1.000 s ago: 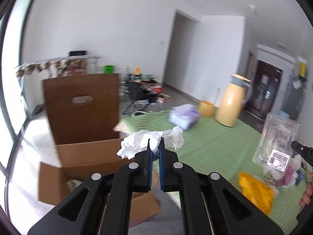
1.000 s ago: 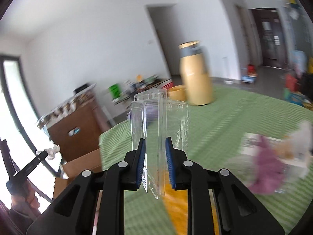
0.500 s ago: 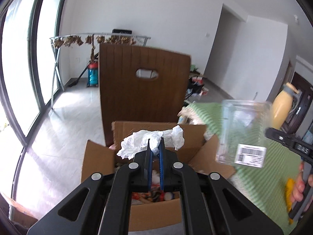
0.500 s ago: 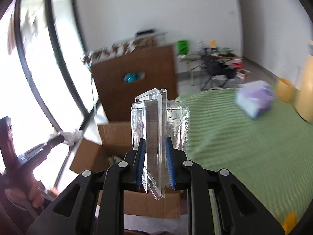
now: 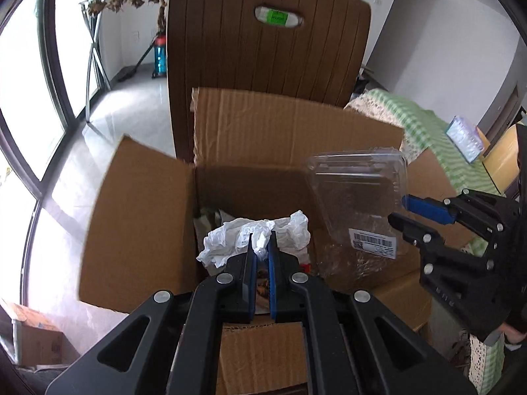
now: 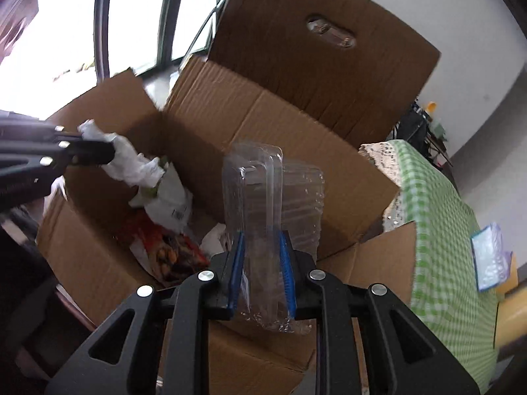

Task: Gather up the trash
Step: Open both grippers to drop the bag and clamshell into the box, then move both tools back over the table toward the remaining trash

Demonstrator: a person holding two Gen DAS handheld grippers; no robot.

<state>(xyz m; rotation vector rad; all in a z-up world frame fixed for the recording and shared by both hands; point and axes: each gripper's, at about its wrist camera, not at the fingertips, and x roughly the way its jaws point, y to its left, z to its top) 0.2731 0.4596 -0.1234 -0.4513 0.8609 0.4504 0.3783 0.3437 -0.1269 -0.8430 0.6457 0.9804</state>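
Observation:
A big open cardboard box (image 5: pixel 250 138) (image 6: pixel 263 108) sits below both grippers, with wrappers and paper lying in its bottom. My left gripper (image 5: pixel 260 243) is shut on a crumpled white tissue (image 5: pixel 230 237) and hangs over the box's near side; the right wrist view shows that tissue (image 6: pixel 128 161) over the box's left part. My right gripper (image 6: pixel 262 243) is shut on a clear plastic clamshell container (image 6: pixel 263 197), held upright above the box opening. The left wrist view has the container (image 5: pixel 359 204), with a barcode label, at the box's right side.
A brown chair back (image 5: pixel 266 29) (image 6: pixel 326 52) rises behind the box. A table with a green checked cloth (image 6: pixel 441 237) (image 5: pixel 425 121) stands to the right, with a pale purple packet (image 6: pixel 487 260) on it. Tall windows and a tiled floor (image 5: pixel 112 108) lie to the left. A smaller carton (image 5: pixel 36 339) sits low left.
Both grippers swung away from the table and sank over the open box, each keeping its load. The box now fills both views, and the clamshell hangs over its opening.

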